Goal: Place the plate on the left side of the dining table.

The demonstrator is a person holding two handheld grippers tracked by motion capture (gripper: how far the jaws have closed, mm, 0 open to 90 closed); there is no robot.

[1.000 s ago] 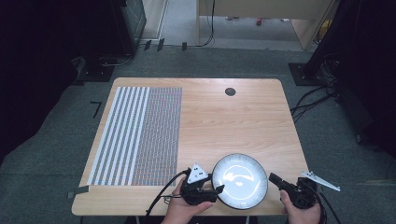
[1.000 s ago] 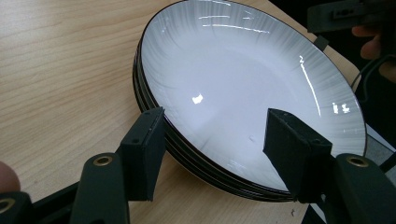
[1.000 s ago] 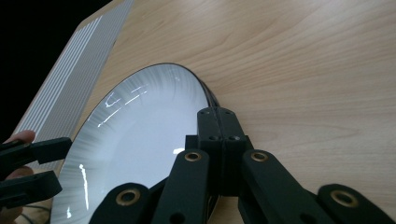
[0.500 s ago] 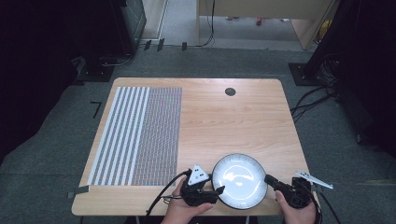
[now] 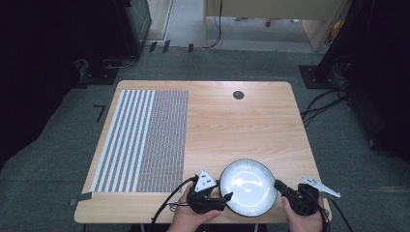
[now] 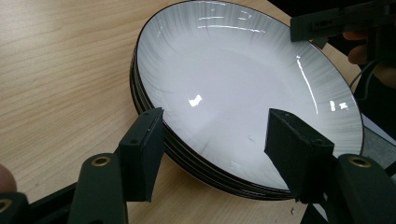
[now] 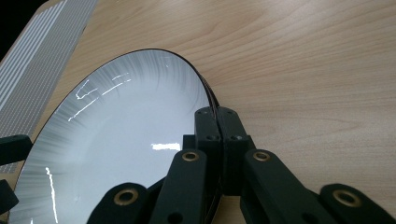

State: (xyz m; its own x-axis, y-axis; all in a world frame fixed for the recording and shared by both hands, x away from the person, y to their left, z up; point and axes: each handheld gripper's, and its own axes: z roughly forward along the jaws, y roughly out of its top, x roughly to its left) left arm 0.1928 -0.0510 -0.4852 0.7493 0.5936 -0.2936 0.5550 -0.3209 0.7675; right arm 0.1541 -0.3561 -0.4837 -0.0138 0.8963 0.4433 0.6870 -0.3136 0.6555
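Note:
A stack of white plates with dark rims point(image 5: 248, 186) sits near the table's front edge. My left gripper point(image 5: 223, 199) is at its left rim and open. In the left gripper view the gripper point(image 6: 215, 126) straddles the stack's edge point(image 6: 243, 84), one jaw outside the stack and one over the top plate, neither pressing. My right gripper point(image 5: 278, 184) is at the right rim. In the right gripper view the gripper point(image 7: 218, 114) is shut on the top plate's thin rim point(image 7: 116, 140), its jaws having just closed.
A striped grey placemat point(image 5: 145, 140) covers the left part of the wooden table point(image 5: 241, 125). A round black grommet point(image 5: 238, 94) sits near the far edge. Cables trail from both grippers off the front edge.
My right gripper has shifted slightly left, in toward the plate's right rim. The left gripper and the plates have not moved.

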